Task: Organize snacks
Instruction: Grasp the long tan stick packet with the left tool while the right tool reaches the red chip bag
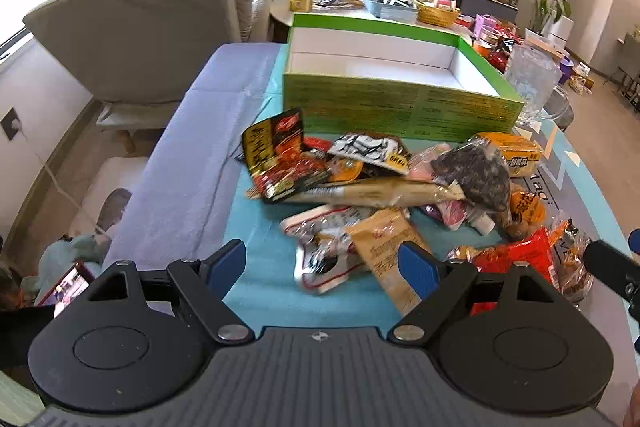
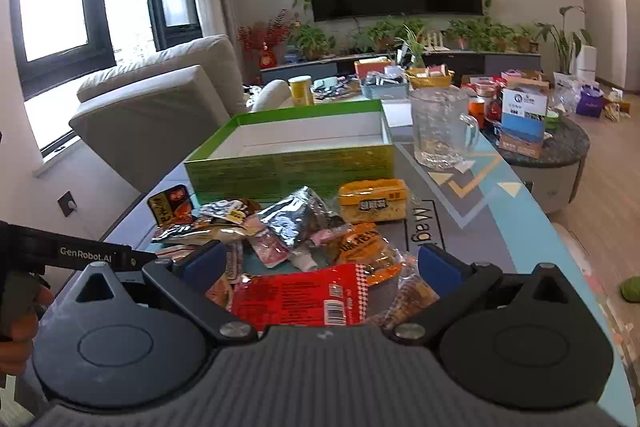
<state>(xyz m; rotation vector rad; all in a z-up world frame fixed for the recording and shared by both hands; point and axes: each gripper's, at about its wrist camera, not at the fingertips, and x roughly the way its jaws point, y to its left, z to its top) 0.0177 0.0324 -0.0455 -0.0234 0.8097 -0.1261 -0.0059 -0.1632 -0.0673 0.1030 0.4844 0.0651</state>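
The snacks (image 1: 384,195) lay in a loose heap on the teal mat (image 1: 260,227), just in front of the green box (image 1: 400,107), whose white inside held nothing that could be seen. Both tongs hung above the near edge of the heap with jaws spread wide and nothing between them: the left gripper (image 1: 322,263) over a tan packet (image 1: 392,247) and a clear wrapper with red trim (image 1: 320,255), the right gripper (image 2: 320,263) over a red packet (image 2: 304,299).

The chief risk, as I judged it, was the overlap. Packets lay across one another, so closing on one could pinch a neighbour's edge and drag two up, or scatter the pile. The foil pouch (image 2: 296,223) and clear wrappers looked slick and could slip from a shallow grip. A long packet (image 1: 380,193) lay across the middle and could catch on the box wall if carried flat. The glass mug (image 2: 440,131) stood just beside the box's right corner, so a wide swing by the right tongs might knock it. The two tools were also near each other and could collide
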